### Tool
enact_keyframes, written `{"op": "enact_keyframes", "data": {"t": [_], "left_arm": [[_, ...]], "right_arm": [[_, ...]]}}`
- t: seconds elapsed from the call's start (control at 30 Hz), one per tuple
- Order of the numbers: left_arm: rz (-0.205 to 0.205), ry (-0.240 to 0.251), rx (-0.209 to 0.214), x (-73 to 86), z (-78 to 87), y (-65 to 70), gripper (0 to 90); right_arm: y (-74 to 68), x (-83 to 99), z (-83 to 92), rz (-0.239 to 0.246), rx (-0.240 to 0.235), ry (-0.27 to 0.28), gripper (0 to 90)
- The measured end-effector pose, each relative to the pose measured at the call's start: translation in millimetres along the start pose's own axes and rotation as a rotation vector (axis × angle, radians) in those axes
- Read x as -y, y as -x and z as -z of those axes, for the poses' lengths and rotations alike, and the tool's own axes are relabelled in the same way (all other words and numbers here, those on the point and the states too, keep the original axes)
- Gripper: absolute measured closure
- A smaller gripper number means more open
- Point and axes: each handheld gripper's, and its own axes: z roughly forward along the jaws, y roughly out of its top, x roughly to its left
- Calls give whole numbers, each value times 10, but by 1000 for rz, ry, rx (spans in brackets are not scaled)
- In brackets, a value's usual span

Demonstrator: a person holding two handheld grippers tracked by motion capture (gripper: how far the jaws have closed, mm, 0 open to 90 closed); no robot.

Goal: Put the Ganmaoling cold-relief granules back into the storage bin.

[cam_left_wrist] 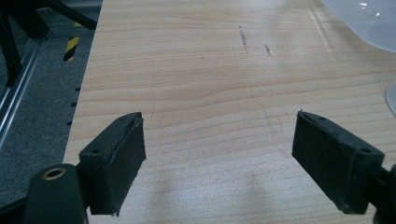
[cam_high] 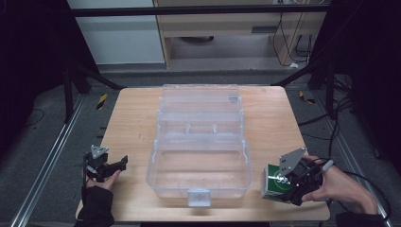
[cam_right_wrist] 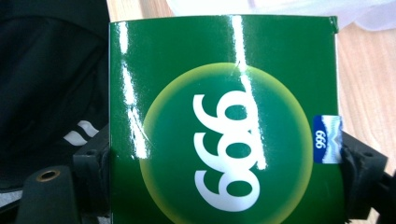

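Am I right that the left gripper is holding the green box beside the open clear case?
Not quite: the right gripper holds the green box, as the right gripper view shows. The left gripper is open on nothing. The box does sit beside the open clear case.

A clear plastic box sits open at the middle of the wooden table. Its deep lower bin faces six o'clock, with a whitish latch tab on the near wall. A shallower divided tray lies behind it, and the lid is tipped back toward twelve o'clock. A small green carton stands at about four o'clock from the box, just beside its near right corner, near the table's front edge. Its glossy face bears a pale yellow-green disc with white "999", and a small blue "999" tab on one edge. The right hand-held gripper clamps the carton by two opposite sides.
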Motion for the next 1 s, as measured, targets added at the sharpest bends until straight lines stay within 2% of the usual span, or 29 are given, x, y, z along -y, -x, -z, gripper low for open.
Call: {"op": "enact_keyframes", "data": {"t": [0.23, 0.4, 0.57, 0.83, 0.93, 1.0], "left_arm": [[1, 0, 0, 1, -2, -3, 166], [2, 0, 0, 1, -4, -6, 166], [2, -1, 0, 1, -5, -5, 166], [2, -1, -1, 1, -5, -8, 166], [1, -2, -2, 1, -4, -11, 166], [2, -2, -1, 1, -3, -14, 166]], "right_arm": [[9, -130, 195, -2, 12, 1, 162], [21, -210, 263, 2, 18, 5, 162], [44, -364, 359, 18, 25, 22, 163], [75, -553, 417, 28, 33, 26, 162], [92, -638, 424, 34, 44, 36, 162], [117, -721, 435, 26, 48, 61, 162]]}}
